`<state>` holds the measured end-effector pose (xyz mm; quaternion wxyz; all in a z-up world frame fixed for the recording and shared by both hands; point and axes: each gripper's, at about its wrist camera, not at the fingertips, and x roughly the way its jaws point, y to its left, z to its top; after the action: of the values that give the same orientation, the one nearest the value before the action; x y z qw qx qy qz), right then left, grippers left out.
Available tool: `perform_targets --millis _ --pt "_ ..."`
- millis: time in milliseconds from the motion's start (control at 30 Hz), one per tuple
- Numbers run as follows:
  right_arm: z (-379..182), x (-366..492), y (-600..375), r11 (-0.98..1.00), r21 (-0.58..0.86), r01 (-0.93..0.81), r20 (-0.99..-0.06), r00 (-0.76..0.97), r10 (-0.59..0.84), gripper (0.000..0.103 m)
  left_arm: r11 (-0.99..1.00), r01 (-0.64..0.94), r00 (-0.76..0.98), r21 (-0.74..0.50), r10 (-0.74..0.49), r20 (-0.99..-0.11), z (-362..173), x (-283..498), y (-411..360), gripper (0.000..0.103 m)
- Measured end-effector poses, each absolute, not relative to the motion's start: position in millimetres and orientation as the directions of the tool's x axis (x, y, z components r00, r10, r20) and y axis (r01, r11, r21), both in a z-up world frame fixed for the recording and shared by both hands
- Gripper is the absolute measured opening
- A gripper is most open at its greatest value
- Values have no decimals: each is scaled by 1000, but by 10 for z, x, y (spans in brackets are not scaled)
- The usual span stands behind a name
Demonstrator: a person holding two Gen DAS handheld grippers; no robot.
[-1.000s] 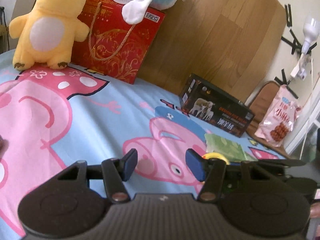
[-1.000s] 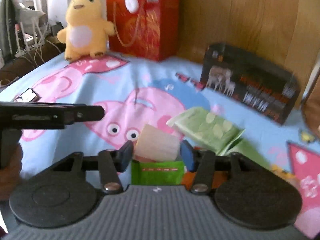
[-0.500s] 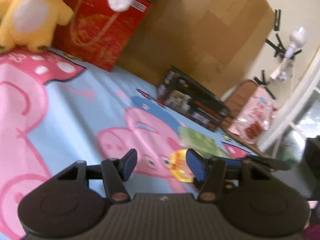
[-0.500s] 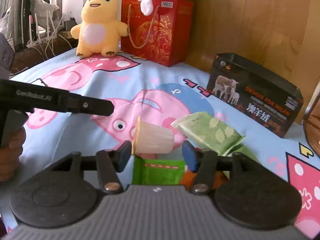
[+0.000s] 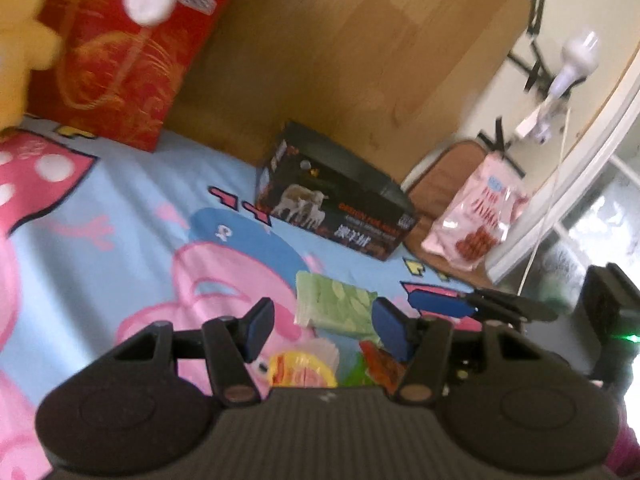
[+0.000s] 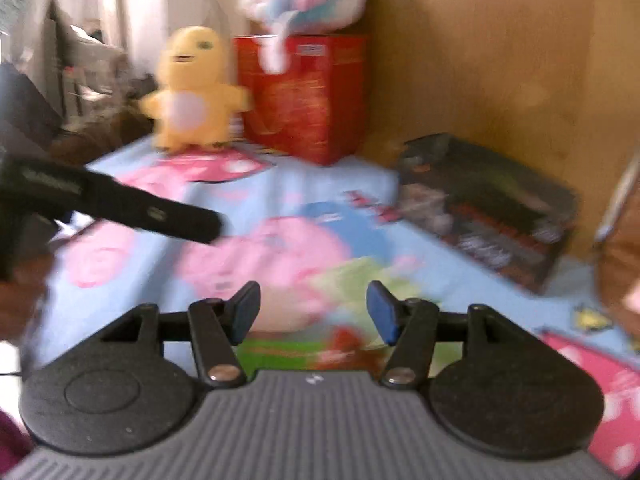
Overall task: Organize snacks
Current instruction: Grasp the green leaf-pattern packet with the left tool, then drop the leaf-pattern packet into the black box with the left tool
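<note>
The left gripper (image 5: 322, 330) hangs with its jaws spread wide and nothing between them, above a small jelly cup (image 5: 303, 368) lying on the cartoon bedsheet (image 5: 132, 216). The right gripper (image 6: 313, 312) also has its jaws wide apart and empty. A green snack packet (image 5: 340, 309) lies just beyond the cup, with a black box (image 5: 336, 204) farther off by the wooden headboard (image 5: 360, 60).

daylit, motion-blurred, fisheye-warped edges
</note>
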<state>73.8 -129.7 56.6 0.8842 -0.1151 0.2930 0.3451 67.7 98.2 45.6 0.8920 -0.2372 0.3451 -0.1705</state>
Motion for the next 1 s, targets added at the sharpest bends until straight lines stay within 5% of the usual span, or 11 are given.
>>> perform_targets --millis 233,367,400,467,567,867,933,1000 --pt "300 1277 -1293 711 19 -703 -737 470 485 65 816 104 558 -568 -521 -646 134 1343 742 55" --pt "190 1462 -1168 675 47 -736 -762 411 501 65 805 91 542 -587 -534 -649 24 1438 654 36" --pt "180 1483 -1164 665 58 -744 -746 411 524 63 796 80 535 -600 -542 -648 4 1449 649 29" --pt "194 1506 -1149 670 64 -739 -727 426 539 40 804 65 551 -591 -523 -651 44 1447 634 29" --pt "264 1464 -1155 674 47 -737 -685 467 559 37 826 103 594 -554 -498 -632 303 1455 595 29" --pt "804 1790 -1404 752 -15 -659 -505 654 563 36 852 200 690 -483 -473 -548 936 2161 434 33" --pt "830 1981 -1400 776 -16 -631 -501 677 540 38 873 182 700 -452 -438 -565 931 2366 383 54" --pt "810 2150 -1427 804 -33 -594 -513 700 497 48 915 132 729 -381 -350 -589 935 2430 389 55"
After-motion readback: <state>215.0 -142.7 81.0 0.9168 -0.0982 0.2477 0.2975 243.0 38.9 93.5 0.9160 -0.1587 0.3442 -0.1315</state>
